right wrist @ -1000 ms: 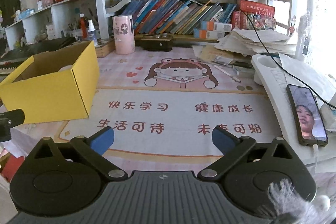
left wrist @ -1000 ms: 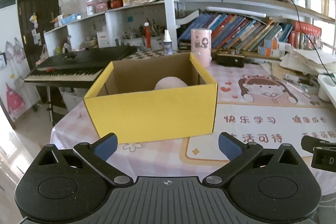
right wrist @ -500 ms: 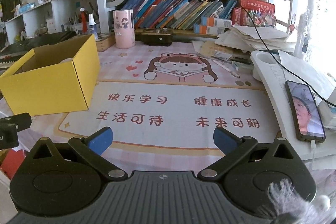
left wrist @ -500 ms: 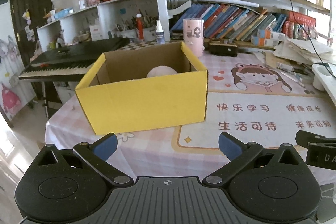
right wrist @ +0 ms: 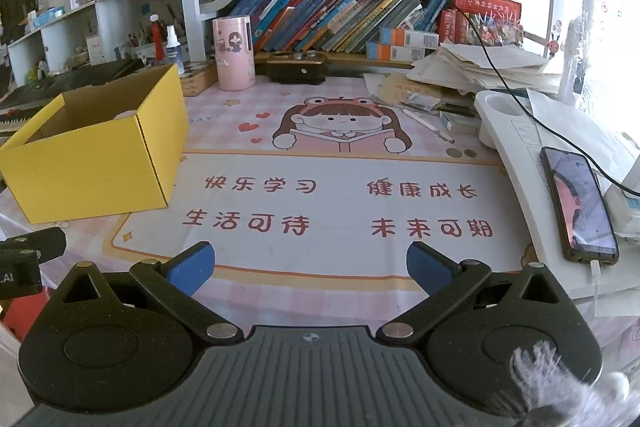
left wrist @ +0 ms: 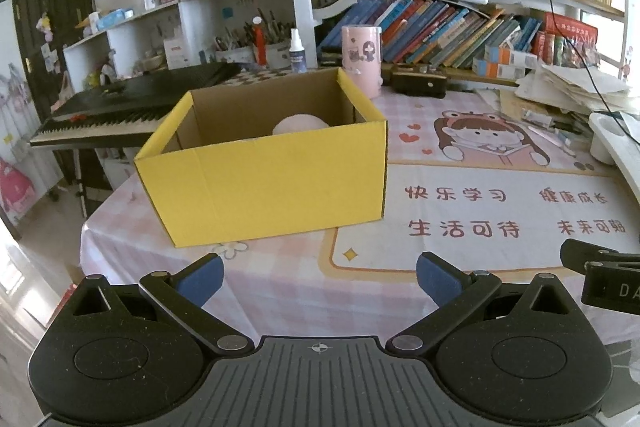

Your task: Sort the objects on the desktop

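Both grippers had drawn back from the yellow cardboard box (left wrist: 276,183), which sat farther ahead of the fingers than a second before. A pale pink rounded object (left wrist: 299,123) lay inside it, against the far wall, only its top showing (what it was could not be told). It looked soft and light, so a gentle pinch across its widest part would likely do. The left gripper (left wrist: 318,277) was spread wide and empty, the box straight ahead of its fingers. The right gripper (right wrist: 310,267), equally wide and empty, faced the printed desk mat (right wrist: 340,207), the box ahead-left.
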